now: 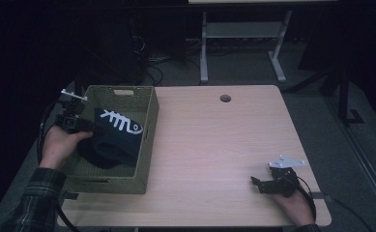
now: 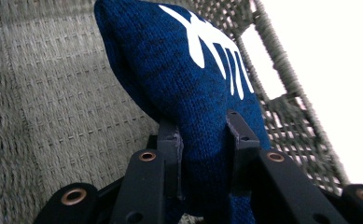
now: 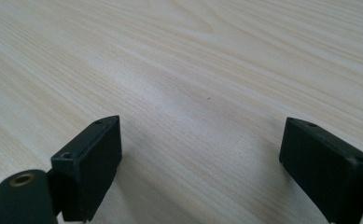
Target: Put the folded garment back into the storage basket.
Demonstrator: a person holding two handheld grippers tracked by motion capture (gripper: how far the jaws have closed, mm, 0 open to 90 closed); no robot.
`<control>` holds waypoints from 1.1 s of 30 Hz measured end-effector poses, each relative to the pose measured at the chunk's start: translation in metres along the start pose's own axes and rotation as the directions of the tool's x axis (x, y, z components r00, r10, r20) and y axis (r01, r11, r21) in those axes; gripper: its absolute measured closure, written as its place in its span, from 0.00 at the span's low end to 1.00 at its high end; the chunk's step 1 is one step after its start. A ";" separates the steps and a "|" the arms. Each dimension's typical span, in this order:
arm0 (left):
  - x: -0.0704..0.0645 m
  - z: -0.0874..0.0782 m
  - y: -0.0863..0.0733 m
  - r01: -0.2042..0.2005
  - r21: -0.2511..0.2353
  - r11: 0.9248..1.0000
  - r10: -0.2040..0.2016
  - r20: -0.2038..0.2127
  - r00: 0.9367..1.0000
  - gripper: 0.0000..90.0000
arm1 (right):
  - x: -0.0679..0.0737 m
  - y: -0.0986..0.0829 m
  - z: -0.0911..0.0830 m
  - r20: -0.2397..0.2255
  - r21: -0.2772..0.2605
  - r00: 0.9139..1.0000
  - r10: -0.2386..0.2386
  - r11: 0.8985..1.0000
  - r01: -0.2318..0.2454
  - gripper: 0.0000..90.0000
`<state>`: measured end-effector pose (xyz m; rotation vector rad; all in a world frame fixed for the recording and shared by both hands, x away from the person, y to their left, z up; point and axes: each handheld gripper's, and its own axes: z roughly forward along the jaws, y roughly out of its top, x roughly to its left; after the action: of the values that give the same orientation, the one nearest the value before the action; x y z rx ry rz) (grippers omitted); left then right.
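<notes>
Two tools are in use, one in each hand. The left tool (image 1: 81, 124) is inside the basket (image 1: 149, 140), which sits on the left side of the bench (image 1: 214, 145). It is clenched on a blue knit cloth (image 1: 115, 137) with a white fish-bone picture (image 1: 122, 122) on it. In the left gripper view, both black jaws press into the cloth (image 2: 188, 79) from either side, and the fabric bulges up between them. The woven basket wall (image 2: 53, 93) is close behind the cloth, and the white fish bone (image 2: 212, 46) is near its top. From above, the cloth lies in the basket with its dark lower part resting on the basket floor. The left hand (image 1: 60, 145) holds its tool at the basket's left edge. The right tool (image 1: 258, 182) is well apart from the basket, low at the right front of the bench. In the right gripper view its jaws stand wide apart with bare wood (image 3: 193, 70) between them, so it grips nothing.
</notes>
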<state>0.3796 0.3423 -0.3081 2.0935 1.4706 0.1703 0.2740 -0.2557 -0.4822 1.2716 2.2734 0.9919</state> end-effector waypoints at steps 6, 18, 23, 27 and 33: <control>0.017 0.013 -0.004 0.004 0.008 1.000 -0.004 -0.017 1.000 0.78 | 0.000 0.000 0.000 0.000 0.000 1.000 0.000 1.000 0.000 0.14; 0.044 0.020 -0.014 0.002 0.017 1.000 -0.001 -0.061 0.998 0.73 | 0.000 0.000 0.000 0.000 0.000 1.000 0.000 1.000 0.000 0.14; 0.048 0.022 -0.015 0.003 0.026 1.000 -0.001 -0.097 0.995 0.68 | 0.000 0.000 0.000 0.001 0.000 1.000 0.000 1.000 0.000 0.14; 0.050 0.019 -0.014 0.008 0.024 1.000 -0.005 -0.136 0.991 0.63 | 0.000 0.000 0.000 0.001 0.000 1.000 0.001 1.000 -0.001 0.14; 0.052 0.011 -0.015 0.018 0.010 1.000 -0.016 -0.167 0.986 0.60 | 0.000 0.000 0.000 0.001 0.000 1.000 0.000 1.000 0.000 0.14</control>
<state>0.3915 0.3883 -0.3362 2.1183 1.5892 0.3389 0.2743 -0.2557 -0.4823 1.2719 2.2724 0.9912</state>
